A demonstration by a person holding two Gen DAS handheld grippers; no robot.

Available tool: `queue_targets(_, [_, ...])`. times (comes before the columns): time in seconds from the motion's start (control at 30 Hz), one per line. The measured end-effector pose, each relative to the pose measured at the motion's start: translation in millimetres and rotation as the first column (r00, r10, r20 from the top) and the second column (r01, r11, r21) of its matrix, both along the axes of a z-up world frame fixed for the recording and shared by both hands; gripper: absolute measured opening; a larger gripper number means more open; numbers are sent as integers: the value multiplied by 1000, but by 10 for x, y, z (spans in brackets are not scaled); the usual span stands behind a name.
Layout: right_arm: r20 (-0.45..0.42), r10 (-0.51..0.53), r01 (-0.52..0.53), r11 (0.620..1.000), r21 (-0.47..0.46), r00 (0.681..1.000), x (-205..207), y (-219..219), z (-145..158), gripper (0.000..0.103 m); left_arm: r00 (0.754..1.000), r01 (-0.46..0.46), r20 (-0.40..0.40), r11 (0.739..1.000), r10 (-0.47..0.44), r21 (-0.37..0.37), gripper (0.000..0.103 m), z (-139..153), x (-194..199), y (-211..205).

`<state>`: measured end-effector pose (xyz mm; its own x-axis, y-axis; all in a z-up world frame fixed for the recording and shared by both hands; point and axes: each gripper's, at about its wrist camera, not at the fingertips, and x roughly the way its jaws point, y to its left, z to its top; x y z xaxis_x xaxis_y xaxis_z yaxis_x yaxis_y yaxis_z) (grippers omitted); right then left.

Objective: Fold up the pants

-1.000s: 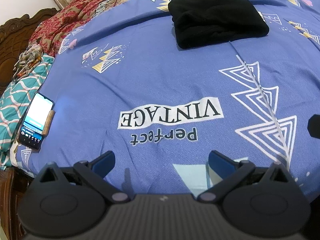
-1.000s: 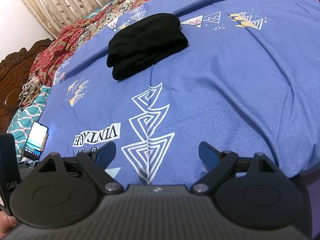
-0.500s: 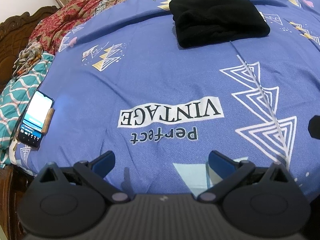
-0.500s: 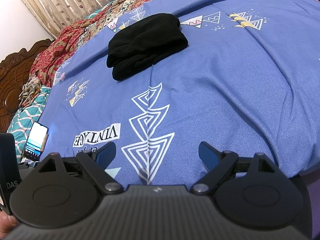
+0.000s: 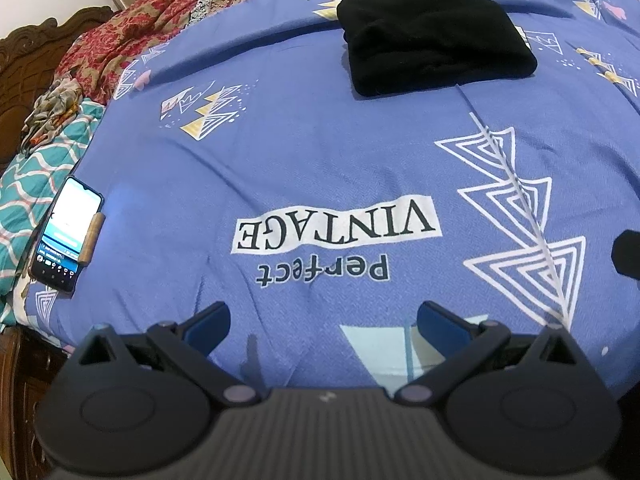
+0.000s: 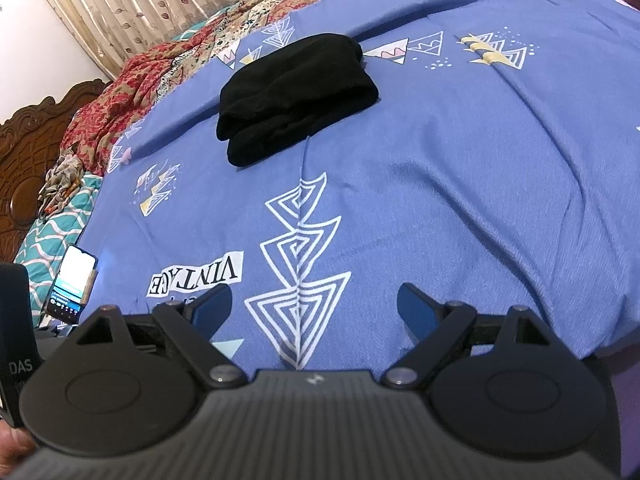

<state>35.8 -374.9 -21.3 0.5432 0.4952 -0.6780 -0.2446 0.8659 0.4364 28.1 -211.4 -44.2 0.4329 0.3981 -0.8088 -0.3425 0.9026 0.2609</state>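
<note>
Black pants (image 5: 434, 40), folded into a compact bundle, lie upper centre on the blue bedsheet (image 5: 320, 152). Left gripper (image 5: 324, 322) and right gripper (image 6: 316, 306) gape wide, empty, bottom of frame.

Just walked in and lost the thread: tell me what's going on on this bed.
A person holds two grippers over a blue printed bedsheet. The left gripper and right gripper are both open and hold nothing, near the bed's front edge. The black pants lie folded into a compact bundle farther across the bed, touched by neither gripper. A lit phone rests at the sheet's left edge.
</note>
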Motion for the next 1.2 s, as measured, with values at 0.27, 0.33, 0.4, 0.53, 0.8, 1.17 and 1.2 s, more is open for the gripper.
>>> queue_targets(0.27, [8, -5, 5, 1000, 0, 1000, -11, 15, 23, 91, 1000, 2, 10, 1000, -2, -10, 103, 44, 3, -12])
queue_targets(0.33, [10, -8, 8, 1000, 2, 1000, -11, 14, 32, 91, 1000, 2, 10, 1000, -2, -22, 103, 57, 7, -6])
queue_targets(0.4, [15, -14, 14, 1000, 5, 1000, -10, 2, 49, 91, 1000, 2, 13, 1000, -1, -29, 103, 75, 18, -4])
queue_targets(0.53, [30, -31, 31, 999, 9, 999, -2, -28, 92, 91, 1000, 10, 21, 999, -9, -48, 103, 120, 37, -8])
queue_targets(0.8, [70, -58, 57, 998, 7, 996, 53, -106, 192, 91, 999, 31, 38, 996, -28, -84, 103, 217, 98, -44])
queue_targets(1.17, [140, -92, 93, 996, -3, 986, 207, -249, 389, 91, 993, 72, 103, 994, -64, -78, 103, 466, 367, -83])
queue_targets(1.2, [144, -96, 98, 995, -3, 985, 223, -264, 405, 91, 992, 76, 110, 994, -67, -76, 103, 493, 395, -87])
